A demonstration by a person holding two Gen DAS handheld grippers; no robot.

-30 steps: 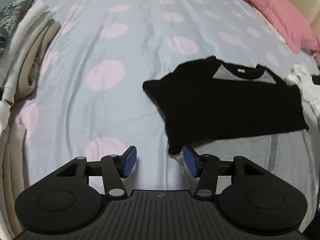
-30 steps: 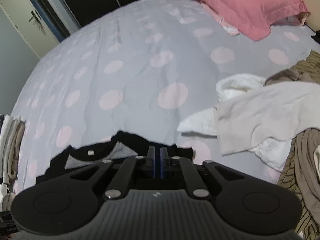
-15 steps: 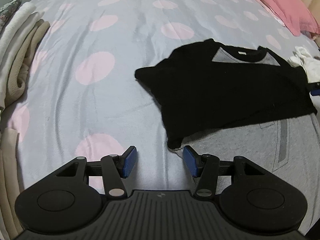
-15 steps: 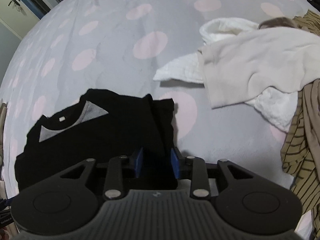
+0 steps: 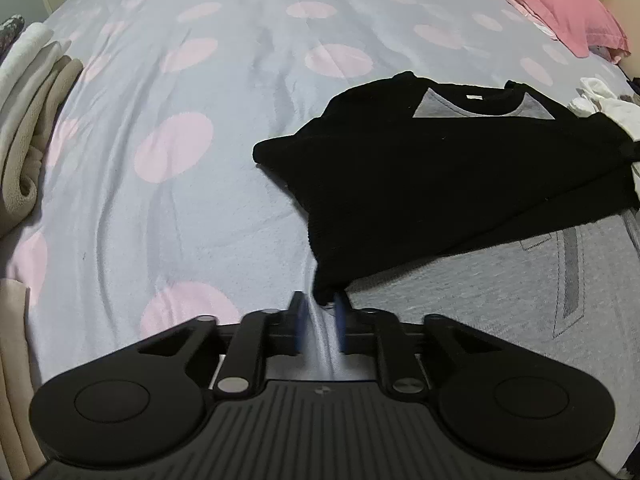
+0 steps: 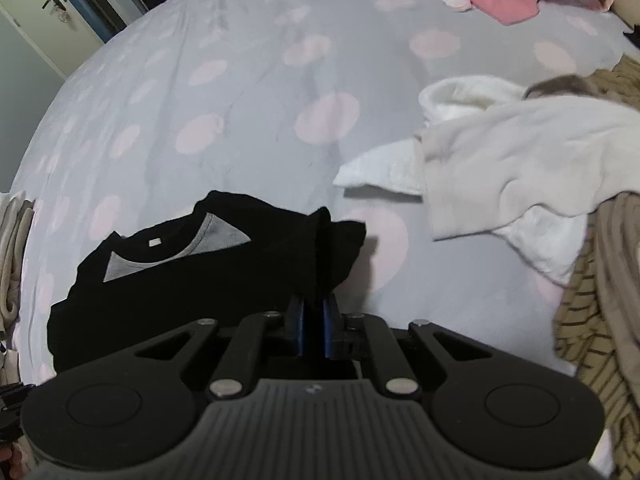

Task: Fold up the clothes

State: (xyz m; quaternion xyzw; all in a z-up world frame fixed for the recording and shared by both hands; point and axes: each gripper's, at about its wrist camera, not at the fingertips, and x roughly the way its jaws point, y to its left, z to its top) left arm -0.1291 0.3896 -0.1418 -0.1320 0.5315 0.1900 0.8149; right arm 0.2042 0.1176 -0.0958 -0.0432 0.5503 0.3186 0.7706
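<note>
We see the left gripper [image 5: 319,322] narrowed around the black-and-grey shirt [image 5: 440,184] corner at lower centre; the right gripper [image 6: 314,330] pinches its black fabric.

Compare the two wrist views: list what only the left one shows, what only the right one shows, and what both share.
Only the left wrist view: the grey lower body of the black-and-grey shirt, with a dark graphic, and the left gripper closing around its black corner.

Only the right wrist view: the cream and white crumpled garments, a tan striped garment, a door with a handle, and the right gripper shut on black fabric.

Both: the shirt's grey neckline, the grey bedspread with pink dots, the pink pillow, and the folded beige stack.
</note>
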